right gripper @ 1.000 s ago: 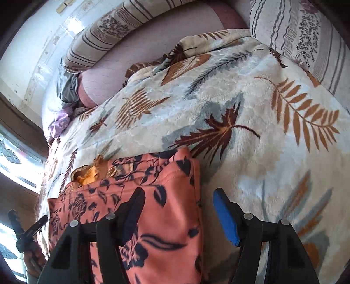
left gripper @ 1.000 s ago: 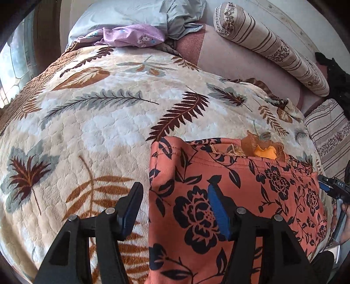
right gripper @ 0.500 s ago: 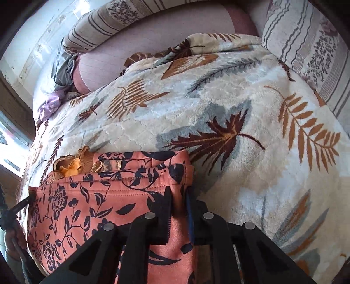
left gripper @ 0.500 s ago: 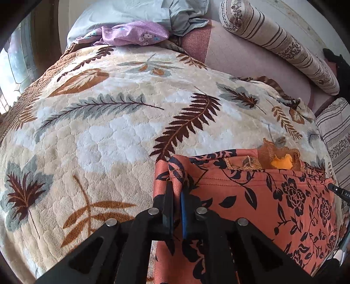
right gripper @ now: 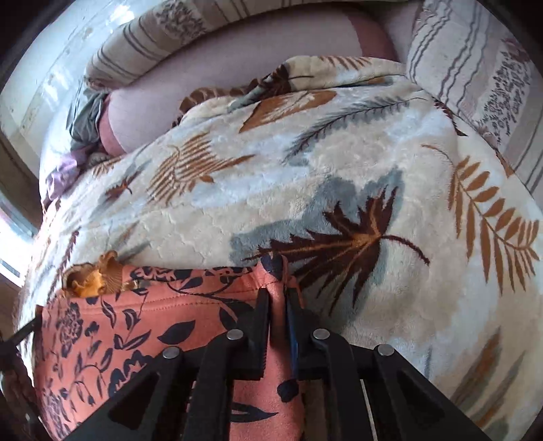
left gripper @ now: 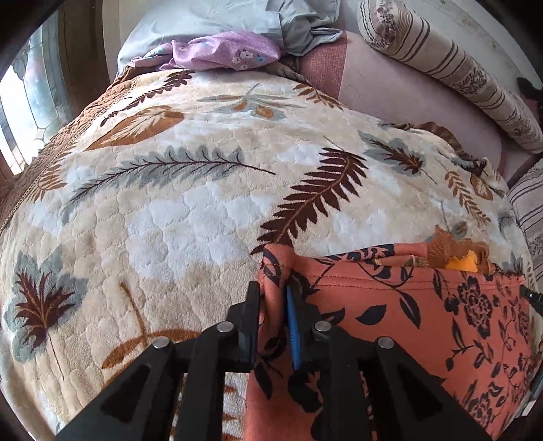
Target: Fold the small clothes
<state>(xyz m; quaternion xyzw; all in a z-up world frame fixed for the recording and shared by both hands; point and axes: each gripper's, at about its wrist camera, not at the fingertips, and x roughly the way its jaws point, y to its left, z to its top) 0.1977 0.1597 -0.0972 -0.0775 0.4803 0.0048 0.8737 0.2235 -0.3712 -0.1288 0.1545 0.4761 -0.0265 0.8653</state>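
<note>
An orange garment with dark floral print lies on a leaf-patterned blanket. My left gripper is shut on the garment's left top corner. My right gripper is shut on its right top corner; the garment spreads to the left in the right wrist view. A brown and yellow frilled piece sticks out at the garment's top edge, and it also shows in the right wrist view. The lower part of the garment is hidden behind the grippers.
A purple floral cloth and a grey-blue cloth lie at the head of the bed. Striped bolster pillows lie along the back and right side. A window is at the left.
Both grippers went from open, straddling the garment's top corners, to shut on those corners. The pinched corners now bunch up between the fingers.
</note>
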